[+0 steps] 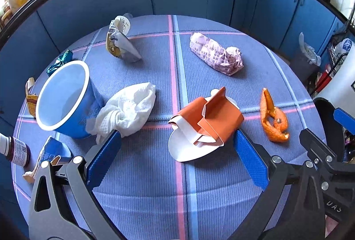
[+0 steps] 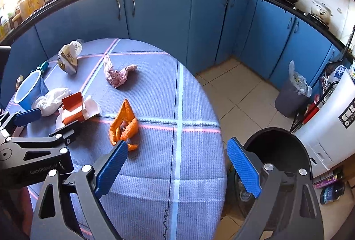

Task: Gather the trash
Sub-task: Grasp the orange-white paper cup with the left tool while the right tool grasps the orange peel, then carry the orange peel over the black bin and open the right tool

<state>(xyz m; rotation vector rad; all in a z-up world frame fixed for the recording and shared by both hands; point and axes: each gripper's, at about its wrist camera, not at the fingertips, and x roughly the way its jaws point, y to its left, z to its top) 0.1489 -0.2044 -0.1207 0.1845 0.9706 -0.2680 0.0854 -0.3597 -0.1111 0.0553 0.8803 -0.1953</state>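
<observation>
Trash lies on a round table with a blue checked cloth (image 1: 155, 173). My left gripper (image 1: 177, 144) is open, its jaws just short of a folded orange and white paper carton (image 1: 206, 122), also in the right wrist view (image 2: 75, 106). A crumpled white napkin (image 1: 128, 109) lies by its left finger (image 1: 104, 155). A crumpled orange wrapper (image 1: 273, 120) lies further right; in the right wrist view the wrapper (image 2: 124, 124) sits just ahead of my open, empty right gripper (image 2: 177, 157). A black bin (image 2: 279, 151) stands beside the table at right.
A blue paper cup (image 1: 64, 98), a pink printed wrapper (image 1: 217, 55), a yellowish snack bag (image 1: 119, 42), a teal foil scrap (image 1: 60, 62), a dark bottle (image 1: 15, 149) and a torn blue packet (image 1: 53, 151) lie around. Blue cabinets (image 2: 155, 13) run behind. A grey lined bin (image 2: 292, 93) stands on the floor.
</observation>
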